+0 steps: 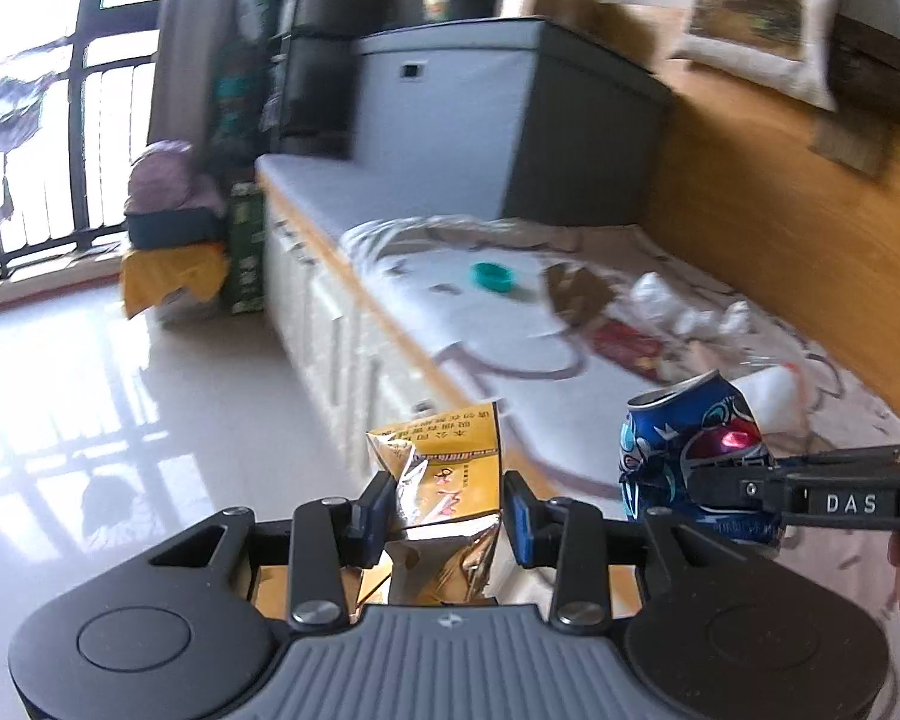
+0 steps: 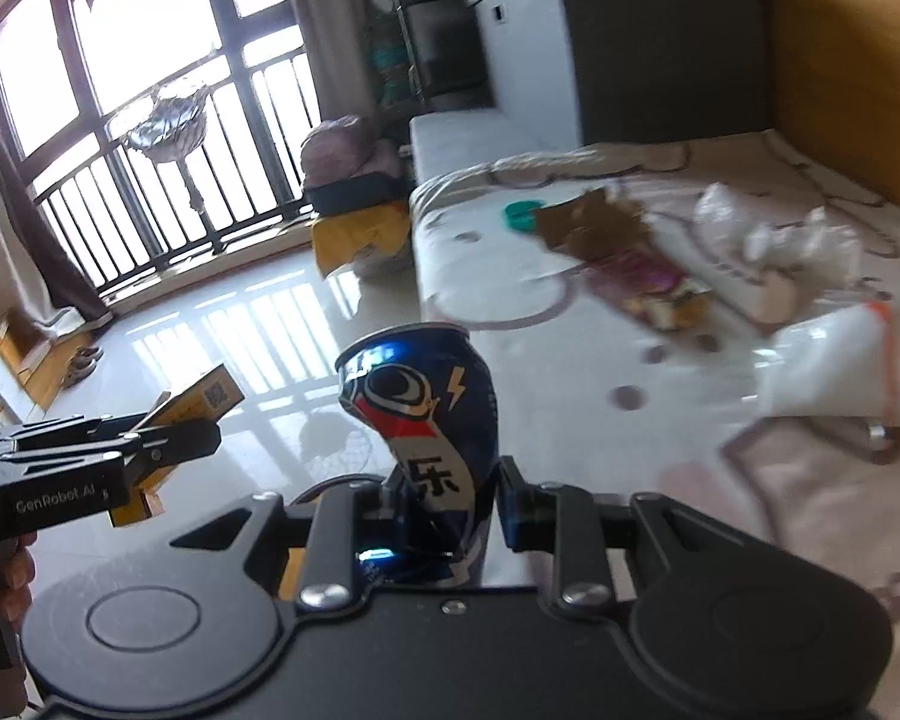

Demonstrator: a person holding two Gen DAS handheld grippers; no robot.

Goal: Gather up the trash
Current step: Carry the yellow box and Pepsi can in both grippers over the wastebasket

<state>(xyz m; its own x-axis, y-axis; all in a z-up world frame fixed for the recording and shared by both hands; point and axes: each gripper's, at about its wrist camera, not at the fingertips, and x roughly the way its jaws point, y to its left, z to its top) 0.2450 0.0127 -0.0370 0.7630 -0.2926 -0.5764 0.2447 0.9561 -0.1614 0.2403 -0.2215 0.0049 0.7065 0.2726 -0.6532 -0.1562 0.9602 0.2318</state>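
Both grippers are occupied: the left gripper is clenched on a crumpled yellow and gold foil-lined packet, and the right gripper grasps a dented blue soda can by its squeezed lower half, so the can stands upright above the pads. Each piece sits in the air over the edge of a low bed covered with a pale patterned sheet, probably because it is being carried away to a bin, which is not visible in either view. More trash lies on the sheet: a torn brown cardboard piece, a small teal round cap, a white crumpled plastic bag and a flat red wrapper. These seem left for later trips.
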